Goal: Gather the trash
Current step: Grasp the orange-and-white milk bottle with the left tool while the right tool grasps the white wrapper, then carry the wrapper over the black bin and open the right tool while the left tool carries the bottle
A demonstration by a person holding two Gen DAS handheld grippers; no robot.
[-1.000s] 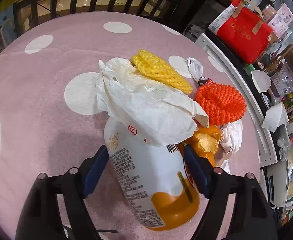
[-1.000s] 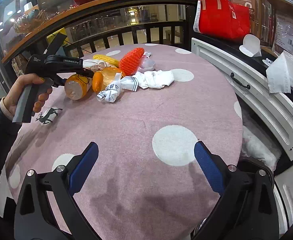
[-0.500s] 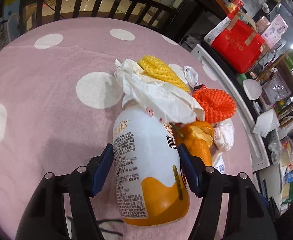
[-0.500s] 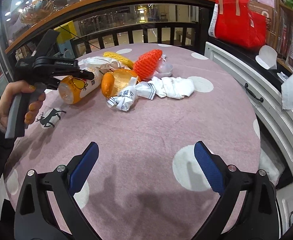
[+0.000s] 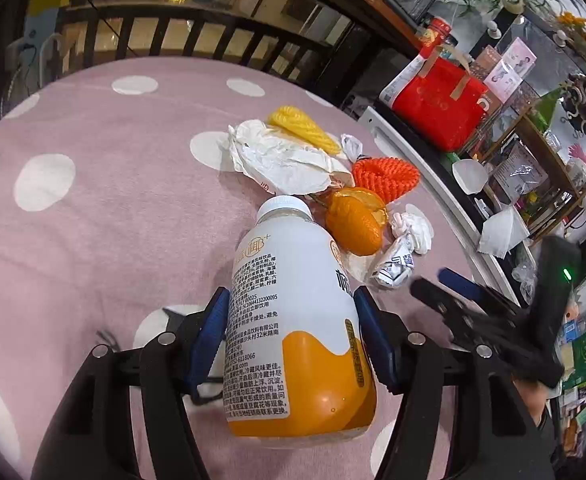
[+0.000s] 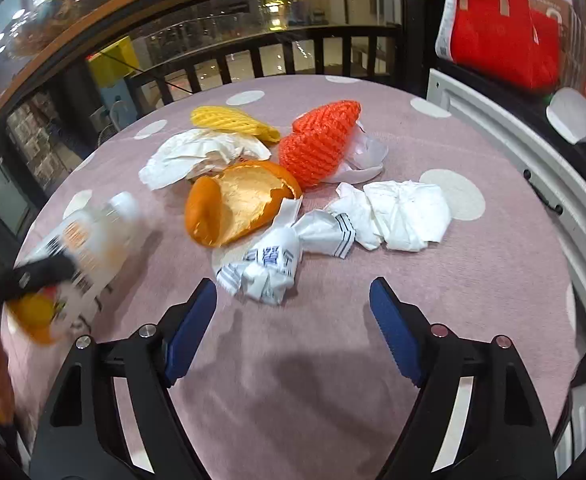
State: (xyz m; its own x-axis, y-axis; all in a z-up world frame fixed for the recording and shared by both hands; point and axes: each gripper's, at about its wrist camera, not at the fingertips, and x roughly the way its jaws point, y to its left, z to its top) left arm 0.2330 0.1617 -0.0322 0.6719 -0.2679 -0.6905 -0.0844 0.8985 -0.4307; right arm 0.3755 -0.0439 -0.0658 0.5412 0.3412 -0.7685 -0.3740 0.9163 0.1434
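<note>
**Bottle in the left tongs, right tongs closing in on the wrapper**

With the left wrist camera first, I see my left tongs point(image 5: 293, 336) clenched on the drink bottle point(image 5: 297, 320): both blue pads press its white-and-orange sides at mid-body, cap pointing away from me, so it sits balanced and clear of the heap. Its label is dense Chinese print; I can pick out digits like "6118066" but no brand I can read with confidence. Beyond the cap lie the orange peel point(image 5: 355, 224), a crumpled white paper point(image 5: 285, 160), the yellow foam net point(image 5: 305, 130), the orange foam net point(image 5: 385, 176) and a printed wrapper point(image 5: 393, 264), all bunched together on the pink dotted surface point(image 5: 93, 240). At the right edge the right tongs appear blurred, so I judge nothing from them here.

Through the right wrist camera, the right tongs point(image 6: 293, 320) hold nothing and their jaws are closing, with the printed wrapper point(image 6: 269, 268) just ahead of the tips, not yet between the pads. Blue characters show on it, too creased to read. Beside it sits a white tissue wad point(image 6: 405, 212). The bottle point(image 6: 81, 252) shows blurred at left, gripped. I'd take the wrapper next, since it lies nearest and loose.
</note>
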